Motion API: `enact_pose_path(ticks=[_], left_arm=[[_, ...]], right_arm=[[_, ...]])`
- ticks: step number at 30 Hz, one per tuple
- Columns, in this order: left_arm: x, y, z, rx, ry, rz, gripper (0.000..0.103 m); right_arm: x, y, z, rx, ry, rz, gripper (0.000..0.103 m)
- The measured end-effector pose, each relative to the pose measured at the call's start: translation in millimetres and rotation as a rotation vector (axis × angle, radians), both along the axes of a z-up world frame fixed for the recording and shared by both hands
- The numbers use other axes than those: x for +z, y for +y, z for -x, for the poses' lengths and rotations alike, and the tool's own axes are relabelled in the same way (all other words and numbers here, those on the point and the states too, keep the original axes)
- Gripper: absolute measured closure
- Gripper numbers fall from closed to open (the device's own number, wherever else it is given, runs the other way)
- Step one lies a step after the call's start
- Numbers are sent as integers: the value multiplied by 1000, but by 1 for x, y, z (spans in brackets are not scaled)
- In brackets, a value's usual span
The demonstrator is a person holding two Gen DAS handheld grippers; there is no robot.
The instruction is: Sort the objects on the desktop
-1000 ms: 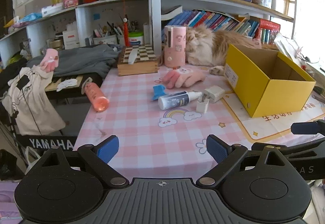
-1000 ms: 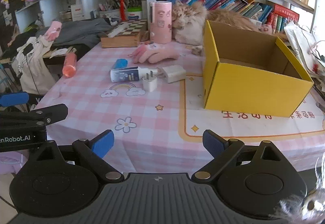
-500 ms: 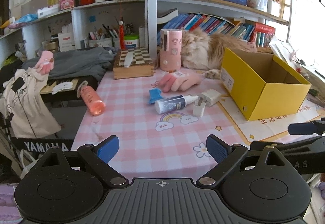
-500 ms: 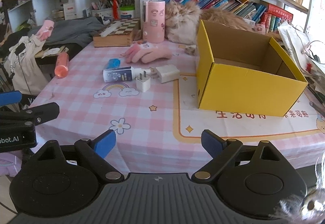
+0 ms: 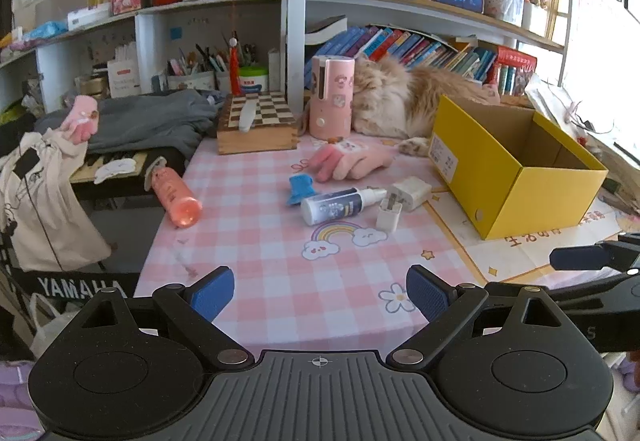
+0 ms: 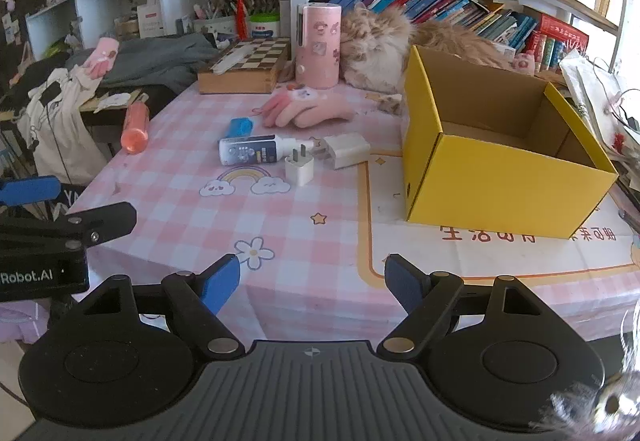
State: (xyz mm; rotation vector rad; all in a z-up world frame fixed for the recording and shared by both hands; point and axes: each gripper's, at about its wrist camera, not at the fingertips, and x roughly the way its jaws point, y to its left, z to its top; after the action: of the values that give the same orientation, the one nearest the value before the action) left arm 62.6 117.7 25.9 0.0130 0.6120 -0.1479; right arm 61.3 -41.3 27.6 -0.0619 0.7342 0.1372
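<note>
On the pink checked tablecloth (image 5: pixel 280 265) lie a white and blue spray bottle (image 5: pixel 336 205) (image 6: pixel 250 149), two white plug chargers (image 5: pixel 389 215) (image 6: pixel 347 150), a small blue object (image 5: pixel 300 188), a pink glove (image 5: pixel 352 163) (image 6: pixel 308 109) and a pink-orange bottle (image 5: pixel 176 197) at the left edge. An open, empty yellow box (image 5: pixel 516 165) (image 6: pixel 496 157) stands at the right. My left gripper (image 5: pixel 318 295) and right gripper (image 6: pixel 312 283) are both open and empty, held over the near table edge, well short of the objects.
A pink cylinder (image 5: pixel 331 97), a wooden chessboard box (image 5: pixel 256 127) and a sleeping ginger cat (image 5: pixel 404 101) sit at the table's back. Crowded shelves rise behind. A keyboard with clothes (image 5: pixel 132 129) stands left of the table.
Both grippers have pulled back and risen a little, so the table looks farther away. Nothing on the table has moved. Both grippers stay open.
</note>
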Motion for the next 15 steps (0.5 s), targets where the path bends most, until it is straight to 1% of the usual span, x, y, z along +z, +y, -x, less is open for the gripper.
enact_pose_path(ticks=[4, 9, 15], left_arm=[[-2, 2, -7, 0, 17, 19, 8], [-6, 3, -15, -2, 32, 23, 8], [-12, 5, -31, 21, 60, 23, 8]], right_arm=[[-1, 1, -2, -1, 4, 9, 24], [-2, 2, -6, 6, 9, 13, 24], [-5, 7, -20, 42, 15, 26, 29]])
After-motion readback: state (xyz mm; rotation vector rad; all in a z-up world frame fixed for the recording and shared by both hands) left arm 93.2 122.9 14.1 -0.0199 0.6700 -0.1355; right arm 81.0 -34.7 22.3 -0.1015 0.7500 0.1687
